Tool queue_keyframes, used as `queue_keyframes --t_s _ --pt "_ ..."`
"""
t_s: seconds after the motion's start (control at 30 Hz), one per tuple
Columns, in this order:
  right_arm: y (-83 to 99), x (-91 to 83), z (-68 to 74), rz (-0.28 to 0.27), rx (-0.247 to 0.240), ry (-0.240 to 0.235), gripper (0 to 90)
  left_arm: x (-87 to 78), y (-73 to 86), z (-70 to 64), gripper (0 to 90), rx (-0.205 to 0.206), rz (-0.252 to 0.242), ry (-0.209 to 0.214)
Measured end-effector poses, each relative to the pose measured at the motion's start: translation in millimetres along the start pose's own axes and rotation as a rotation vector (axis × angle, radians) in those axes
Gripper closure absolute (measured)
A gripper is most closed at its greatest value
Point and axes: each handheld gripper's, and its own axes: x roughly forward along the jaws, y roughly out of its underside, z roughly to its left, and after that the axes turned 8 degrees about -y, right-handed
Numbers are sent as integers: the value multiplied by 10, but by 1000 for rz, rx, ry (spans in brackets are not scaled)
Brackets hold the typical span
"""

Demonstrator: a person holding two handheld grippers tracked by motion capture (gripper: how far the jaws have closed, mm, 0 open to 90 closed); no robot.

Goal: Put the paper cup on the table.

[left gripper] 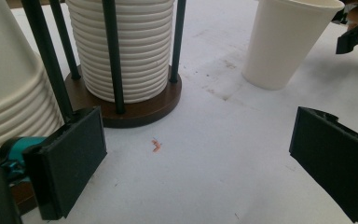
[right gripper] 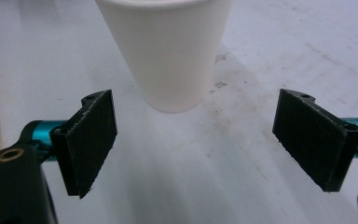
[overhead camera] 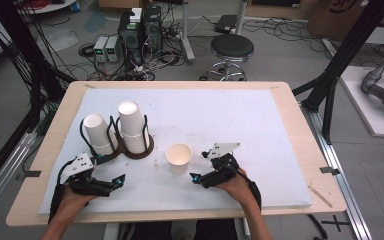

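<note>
Both tongs gape wide and empty; the paper cup (overhead camera: 179,158) stands upright mid-tabletop just left of our right tongs (overhead camera: 198,177), light and crushable, so we'd grip its wall gently.

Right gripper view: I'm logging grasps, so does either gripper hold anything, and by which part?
Nothing is held. The right gripper stands open just short of the upright white paper cup; the left gripper is open over bare table.

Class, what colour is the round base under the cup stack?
Dark brown base, clearest in the left gripper view.
</note>
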Motion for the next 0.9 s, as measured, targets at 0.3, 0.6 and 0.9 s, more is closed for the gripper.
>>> queue_keyframes --t_s 0.3,0.6,0.9 --pt "168 -251 -57 -82 48 71 142 -30 13 -4 37 -2 -28 -15" --pt "298 -396 -94 -133 83 121 143 -15 8 -6 37 -4 -14 -31" --pt "503 -547 -188 -209 149 195 142 -43 19 -19 37 0 -41 -47"
